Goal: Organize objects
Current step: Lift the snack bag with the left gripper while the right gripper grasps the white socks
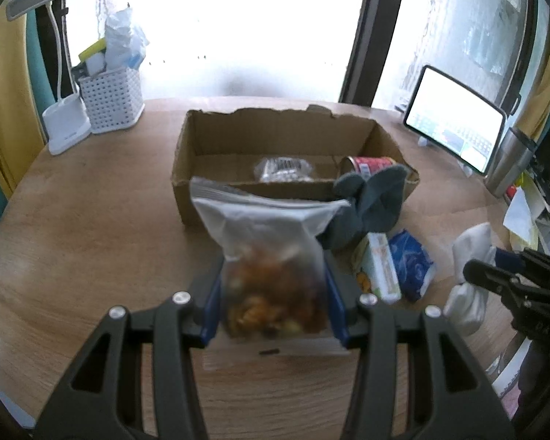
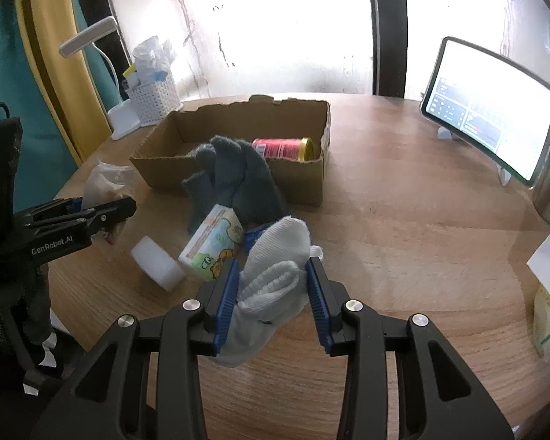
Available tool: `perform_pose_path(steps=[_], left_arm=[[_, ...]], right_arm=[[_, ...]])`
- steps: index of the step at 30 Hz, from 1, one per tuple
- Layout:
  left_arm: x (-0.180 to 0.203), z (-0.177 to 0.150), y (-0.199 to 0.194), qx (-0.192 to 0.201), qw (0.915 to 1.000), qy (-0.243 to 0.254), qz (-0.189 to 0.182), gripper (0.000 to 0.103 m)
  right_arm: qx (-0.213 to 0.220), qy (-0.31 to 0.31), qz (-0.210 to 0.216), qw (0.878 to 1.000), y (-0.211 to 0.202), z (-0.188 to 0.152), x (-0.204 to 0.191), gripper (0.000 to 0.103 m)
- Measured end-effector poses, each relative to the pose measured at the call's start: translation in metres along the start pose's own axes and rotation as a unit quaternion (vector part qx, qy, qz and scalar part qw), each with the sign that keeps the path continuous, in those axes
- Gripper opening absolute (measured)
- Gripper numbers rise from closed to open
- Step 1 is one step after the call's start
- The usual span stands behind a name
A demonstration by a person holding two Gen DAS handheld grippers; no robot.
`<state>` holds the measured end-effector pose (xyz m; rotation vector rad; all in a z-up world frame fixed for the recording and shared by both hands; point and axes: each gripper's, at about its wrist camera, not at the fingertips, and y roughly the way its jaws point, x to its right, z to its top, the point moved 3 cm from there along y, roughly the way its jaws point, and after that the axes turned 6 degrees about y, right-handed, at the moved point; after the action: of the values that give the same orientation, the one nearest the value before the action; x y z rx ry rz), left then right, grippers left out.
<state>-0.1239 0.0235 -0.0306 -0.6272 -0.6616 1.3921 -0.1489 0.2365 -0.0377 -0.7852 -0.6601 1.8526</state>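
Observation:
My left gripper (image 1: 273,300) is shut on a clear zip bag of snacks (image 1: 271,253), held just above the wooden table in front of the cardboard box (image 1: 216,128). In the box lie a red can (image 1: 372,165) and a small clear packet (image 1: 284,169). A grey glove (image 1: 366,205) is draped over the box's near right corner. My right gripper (image 2: 271,293) is shut on a white sock (image 2: 275,275). On the table beside it lie a cartoon-printed carton (image 2: 212,245), a blue packet (image 1: 412,264) and a white cylinder (image 2: 157,262).
A white perforated basket (image 1: 112,101) stuffed with items and a white desk lamp (image 1: 60,124) stand at the back left. A lit tablet (image 2: 495,110) on a stand and a steel tumbler (image 1: 506,161) are at the right. Papers (image 1: 524,216) lie near the right edge.

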Motion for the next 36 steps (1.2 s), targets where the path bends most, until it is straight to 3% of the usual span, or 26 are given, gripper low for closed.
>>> perform_pose_path(steps=[17,36], left_arm=[[-0.006,0.016,-0.018,0.029,0.9996,-0.005,-0.006,0.048],[-0.033,0.036,-0.008,0.038,0.9990,-0.016,-0.020,0.048]], right_arm=[[0.019,-0.008,0.005,1.000,-0.014,0.019,-0.011,0.039],[0.025,-0.022,0.011,0.999,-0.005,0.049,-0.034,0.039]])
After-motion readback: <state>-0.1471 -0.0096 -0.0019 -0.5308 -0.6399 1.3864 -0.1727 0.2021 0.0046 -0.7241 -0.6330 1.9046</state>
